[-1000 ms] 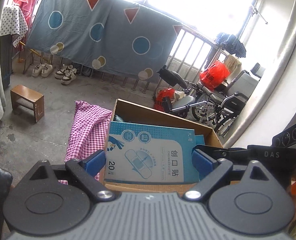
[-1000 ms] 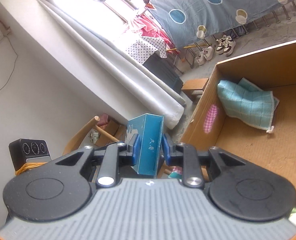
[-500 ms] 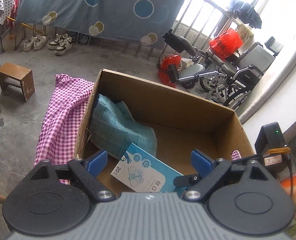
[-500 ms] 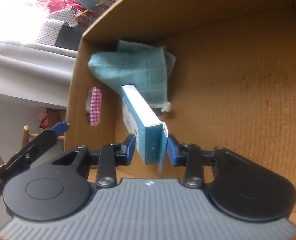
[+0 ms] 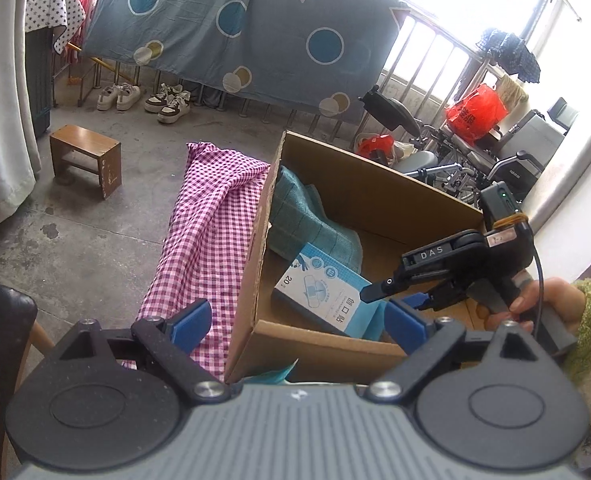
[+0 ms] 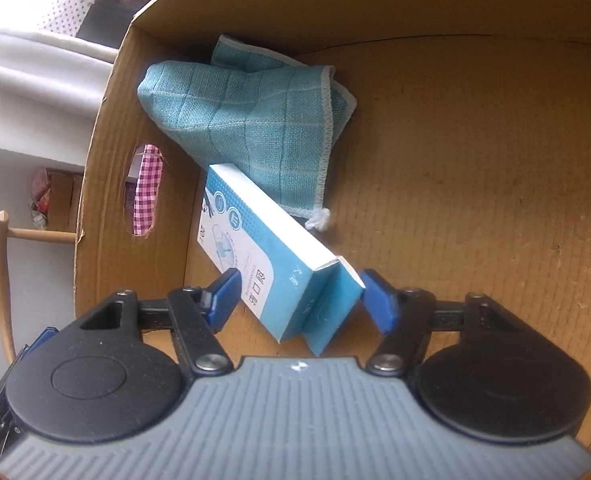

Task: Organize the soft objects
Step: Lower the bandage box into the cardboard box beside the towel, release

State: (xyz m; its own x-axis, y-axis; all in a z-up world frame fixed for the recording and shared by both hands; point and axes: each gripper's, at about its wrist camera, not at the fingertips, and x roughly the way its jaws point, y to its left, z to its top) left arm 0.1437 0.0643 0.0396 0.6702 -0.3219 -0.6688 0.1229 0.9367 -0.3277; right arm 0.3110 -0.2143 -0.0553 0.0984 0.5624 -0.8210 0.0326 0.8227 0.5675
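The right wrist view looks down into a brown cardboard box (image 6: 475,160). The right gripper (image 6: 299,300) has its jaws apart; they have just been opening. A blue and white carton of plasters (image 6: 263,256) lies between the blue pads (image 6: 223,300), which stand clear of its sides. The carton's near end flap hangs open. Its far end rests against a teal checked cloth (image 6: 247,112), crumpled in the box's far left corner ahead of the gripper. Through an oval handle hole in the box's left wall, a patch of pink gingham shows.

The left wrist view takes in the room, which the other view does not. The left gripper (image 5: 295,322) hovers in front of the box (image 5: 375,192), jaws wide apart and empty. Ahead of it, inside the box, the carton (image 5: 327,292) lies flat, printed face up, with the teal cloth (image 5: 307,216) just behind. The right gripper (image 5: 399,292) reaches in from the right, held by a hand (image 5: 535,304) in a green fuzzy sleeve. A pink gingham cloth (image 5: 211,232) drapes beside the box's left wall. Farther off stand a small wooden stool (image 5: 85,156), pairs of shoes (image 5: 143,98), a hanging blue sheet with circles (image 5: 235,28), and a wheelchair (image 5: 455,160).
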